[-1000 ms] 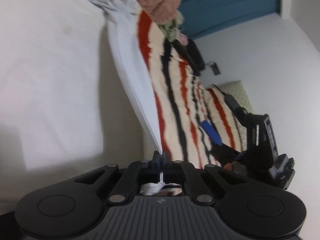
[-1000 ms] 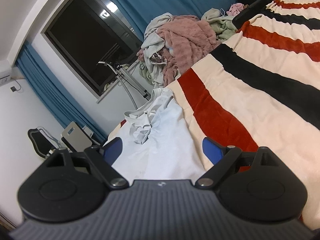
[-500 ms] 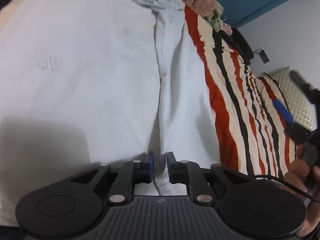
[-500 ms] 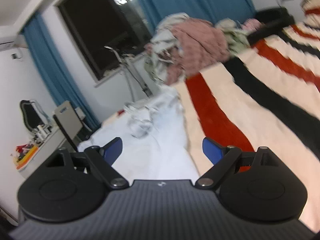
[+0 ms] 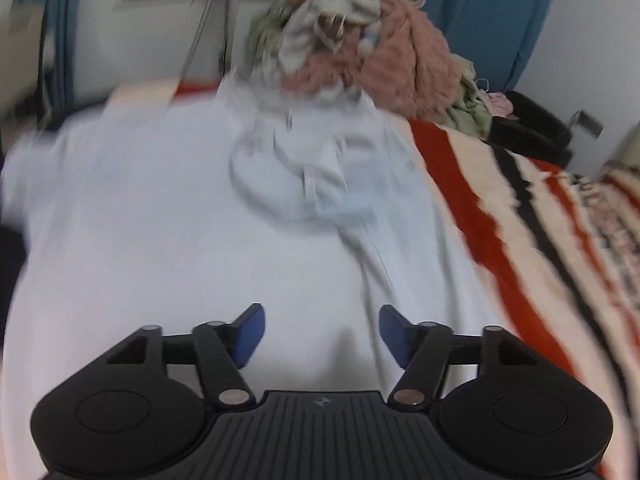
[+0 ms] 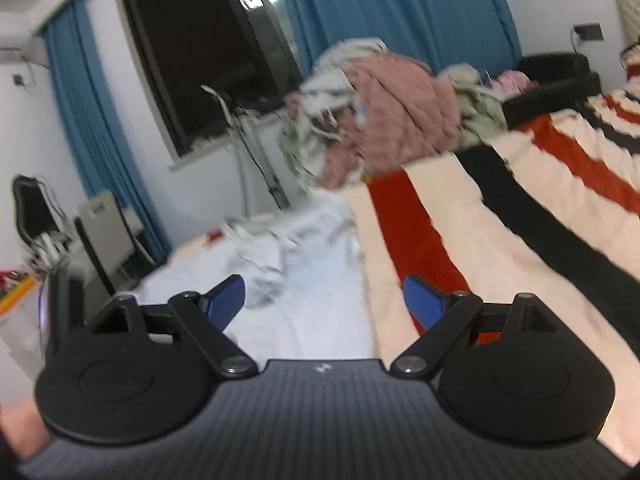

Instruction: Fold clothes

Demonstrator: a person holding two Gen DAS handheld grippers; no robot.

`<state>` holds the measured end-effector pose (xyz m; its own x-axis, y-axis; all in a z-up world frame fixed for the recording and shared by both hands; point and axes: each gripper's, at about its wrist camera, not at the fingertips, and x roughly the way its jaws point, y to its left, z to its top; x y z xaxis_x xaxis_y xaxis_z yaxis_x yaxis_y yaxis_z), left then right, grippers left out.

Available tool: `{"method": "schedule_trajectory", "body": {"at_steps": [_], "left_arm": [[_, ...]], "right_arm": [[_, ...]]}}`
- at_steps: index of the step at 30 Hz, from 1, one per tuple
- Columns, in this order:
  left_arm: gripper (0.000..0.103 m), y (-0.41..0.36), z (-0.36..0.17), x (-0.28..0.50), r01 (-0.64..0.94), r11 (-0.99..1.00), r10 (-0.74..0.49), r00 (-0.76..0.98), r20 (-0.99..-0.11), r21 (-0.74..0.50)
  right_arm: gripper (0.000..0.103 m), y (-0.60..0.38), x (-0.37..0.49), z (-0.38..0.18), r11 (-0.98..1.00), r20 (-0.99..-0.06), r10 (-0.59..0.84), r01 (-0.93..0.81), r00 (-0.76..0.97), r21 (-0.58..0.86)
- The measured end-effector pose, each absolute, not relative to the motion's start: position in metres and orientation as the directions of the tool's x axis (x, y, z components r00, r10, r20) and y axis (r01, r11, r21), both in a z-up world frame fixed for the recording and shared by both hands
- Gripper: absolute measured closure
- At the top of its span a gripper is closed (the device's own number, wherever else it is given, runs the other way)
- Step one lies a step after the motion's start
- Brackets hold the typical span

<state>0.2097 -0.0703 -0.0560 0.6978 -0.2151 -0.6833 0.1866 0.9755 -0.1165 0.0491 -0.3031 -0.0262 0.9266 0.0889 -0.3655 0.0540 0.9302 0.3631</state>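
The left gripper and right gripper both hang released, holding nothing. Below them a white garment lies spread on the striped bed, one side seemingly folded in. A pile of clothes sits beyond, unfolded.

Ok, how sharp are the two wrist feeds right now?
Left wrist view: white garment and clothes pile are motion-smeared, while the open left tongs stay crisp. Right wrist view: milder blur, striped blanket readable, right tongs sharp.
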Motion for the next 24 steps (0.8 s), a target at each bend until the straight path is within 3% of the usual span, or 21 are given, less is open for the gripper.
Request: {"method": "schedule_trajectory", "body": {"at_steps": [5, 10, 13, 14, 16, 18, 24], "left_arm": [[0.033, -0.086, -0.083, 0.279, 0.151, 0.988, -0.140, 0.796, -0.588, -0.030], [0.031, -0.093, -0.117, 0.335, 0.087, 0.995, -0.093, 0.806, -0.584, -0.039], [0.032, -0.096, -0.125, 0.353, 0.076, 0.997, -0.074, 0.821, -0.566, -0.021], [0.036, -0.096, -0.126, 0.358, 0.074, 0.997, -0.077, 0.820, -0.567, -0.028], [0.056, -0.097, -0.125, 0.366, 0.078, 0.997, -0.075, 0.814, -0.576, -0.019], [0.099, -0.099, -0.123, 0.374, 0.094, 0.995, -0.085, 0.809, -0.582, -0.015], [0.101, -0.096, -0.090, 0.382, 0.141, 0.989, -0.143, 0.820, -0.554, -0.046]], "right_arm": [[0.015, -0.305, 0.084, -0.050, 0.938, -0.391, 0.017, 0.120, 0.920, 0.324], [0.015, -0.298, 0.116, -0.074, 0.955, -0.425, 0.001, 0.125, 0.905, 0.268], [0.015, -0.308, 0.128, -0.086, 0.933, -0.455, 0.020, 0.147, 0.890, 0.328], [0.015, -0.309, 0.129, -0.087, 0.931, -0.459, 0.017, 0.154, 0.888, 0.332], [0.015, -0.308, 0.130, -0.090, 0.930, -0.465, 0.020, 0.154, 0.885, 0.334], [0.015, -0.307, 0.130, -0.091, 0.930, -0.469, 0.022, 0.154, 0.883, 0.334], [0.015, -0.297, 0.124, -0.089, 0.944, -0.456, 0.017, 0.137, 0.890, 0.302]]}}
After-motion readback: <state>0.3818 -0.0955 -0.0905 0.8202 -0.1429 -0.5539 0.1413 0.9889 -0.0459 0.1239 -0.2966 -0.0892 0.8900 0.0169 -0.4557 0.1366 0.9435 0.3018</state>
